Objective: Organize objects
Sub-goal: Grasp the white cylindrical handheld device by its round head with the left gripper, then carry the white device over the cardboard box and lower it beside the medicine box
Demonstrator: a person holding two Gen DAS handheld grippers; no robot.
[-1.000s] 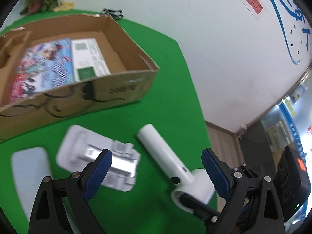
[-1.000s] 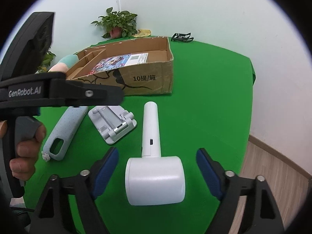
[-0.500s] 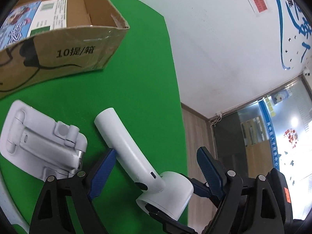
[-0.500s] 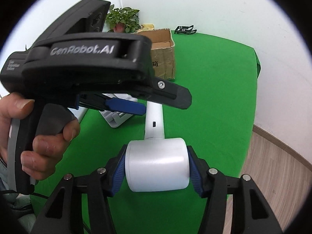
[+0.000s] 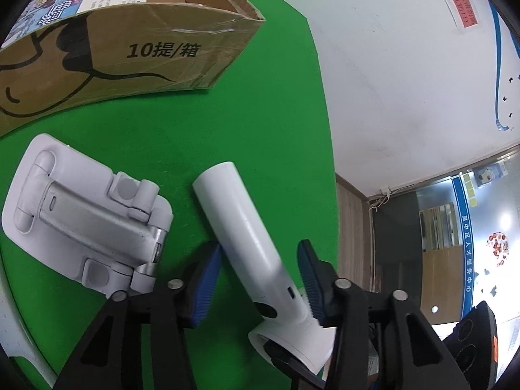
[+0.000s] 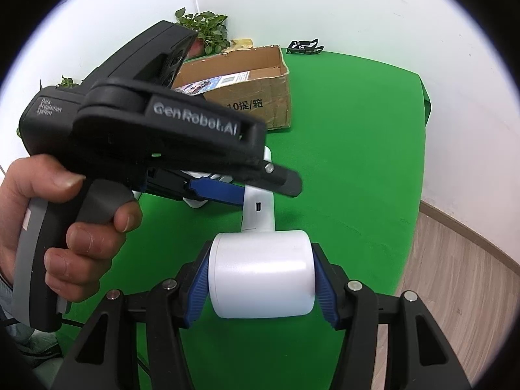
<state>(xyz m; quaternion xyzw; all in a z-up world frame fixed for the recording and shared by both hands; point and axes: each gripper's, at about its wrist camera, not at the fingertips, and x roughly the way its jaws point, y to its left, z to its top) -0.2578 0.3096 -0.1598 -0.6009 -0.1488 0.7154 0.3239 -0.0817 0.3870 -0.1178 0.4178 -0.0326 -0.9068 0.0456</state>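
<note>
The white handheld device point(image 6: 261, 279) is lying on the green table point(image 6: 357, 162) near its right edge, and its barrel-shaped head is being clamped by the right gripper point(image 6: 261, 281), whose blue pads are pressed against both ends of the head. The handle point(image 5: 242, 221) of the same device is being straddled by the left gripper point(image 5: 256, 279), whose claw is partly open: a gap is showing on each side, so nothing is being gripped by it yet. A folded grey stand point(image 5: 87, 217) is lying just beside the handle on its left, apart from it. The cardboard box point(image 5: 130, 52), with a colourful booklet point(image 5: 48, 6) inside, is sitting further back on the table. The step in hand is judged to be the pick-up of the device for stowing in the box. Next, the left claw is probably to be narrowed onto the handle, then the device lifted level by both grippers and carried over the box wall, with the stand being left undisturbed
</note>
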